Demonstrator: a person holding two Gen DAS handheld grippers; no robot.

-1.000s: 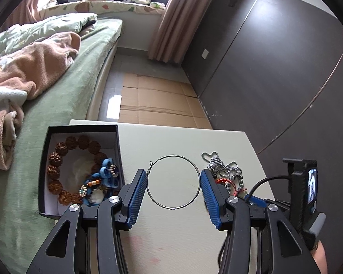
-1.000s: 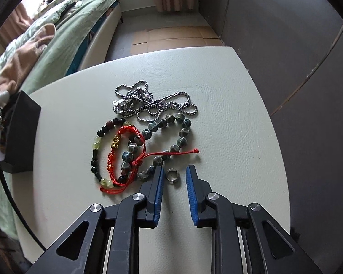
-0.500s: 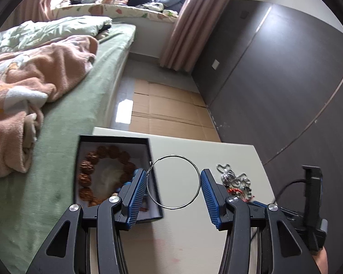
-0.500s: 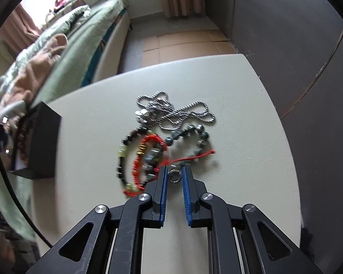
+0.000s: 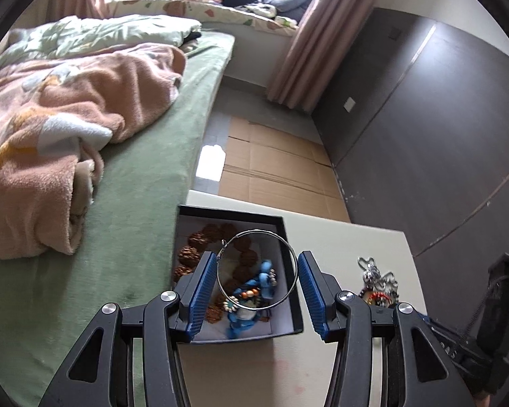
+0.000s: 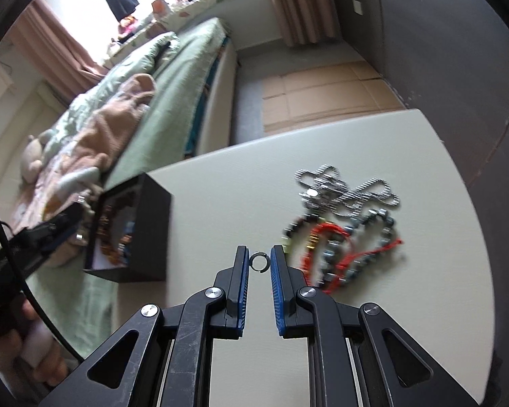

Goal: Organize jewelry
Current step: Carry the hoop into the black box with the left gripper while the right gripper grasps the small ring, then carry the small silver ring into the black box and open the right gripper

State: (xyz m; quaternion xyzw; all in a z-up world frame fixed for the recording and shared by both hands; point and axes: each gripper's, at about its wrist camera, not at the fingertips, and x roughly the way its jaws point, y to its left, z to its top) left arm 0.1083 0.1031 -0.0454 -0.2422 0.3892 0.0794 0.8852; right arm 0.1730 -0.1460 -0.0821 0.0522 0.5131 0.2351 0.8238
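Hoop now over box, ring lifted, bracelets beside

Thin shiny metal hoop; matt black box; fuzzy blanket; metal chain.

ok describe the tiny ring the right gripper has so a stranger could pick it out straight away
Start at the pale tabletop and the tangle of silver chain and red and dark bead bracelets lying on it. Just left of that pile, the right gripper pinches a small silver metal ring between its blue pads. Unlike its neighbours, it is one plain beadless loop.
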